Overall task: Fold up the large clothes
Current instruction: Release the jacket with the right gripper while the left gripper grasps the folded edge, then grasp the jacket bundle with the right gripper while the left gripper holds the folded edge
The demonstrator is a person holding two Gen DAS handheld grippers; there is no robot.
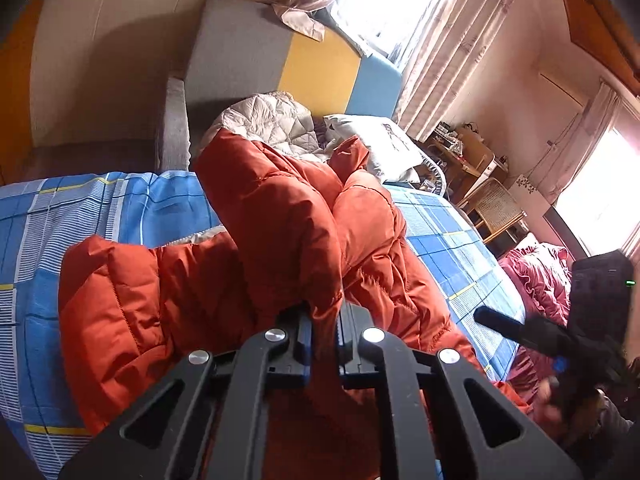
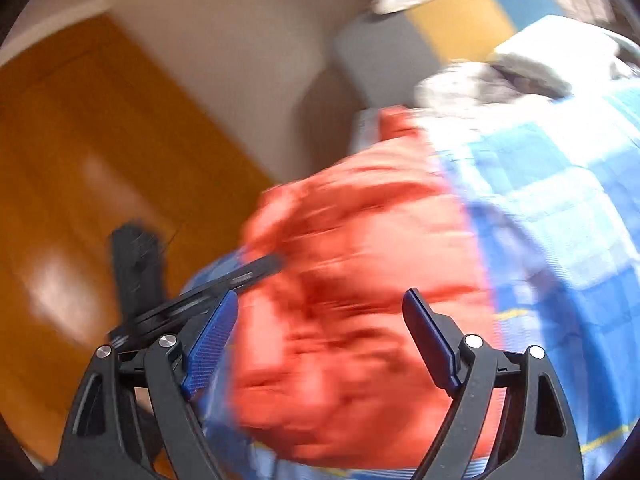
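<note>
One orange puffer jacket (image 1: 280, 216) lies on blue plaid bed (image 1: 60, 216); L gripper (image 1: 325, 320) pinches its fabric, R gripper (image 2: 320, 332) wide open, empty, view blurred. White pillow (image 1: 380, 140), probably one, behind

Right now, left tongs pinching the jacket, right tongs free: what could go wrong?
1. The left tongs are shut on only a thin ridge of the orange jacket; the puffy, slick-looking fabric may slip out on a pull.
2. The right tongs are open and empty, and that view is blurred, so a regrasp could miss the edge.
3. The jacket lies bunched on the bed, near its edge; a one-sided pull may drag it off.
</note>
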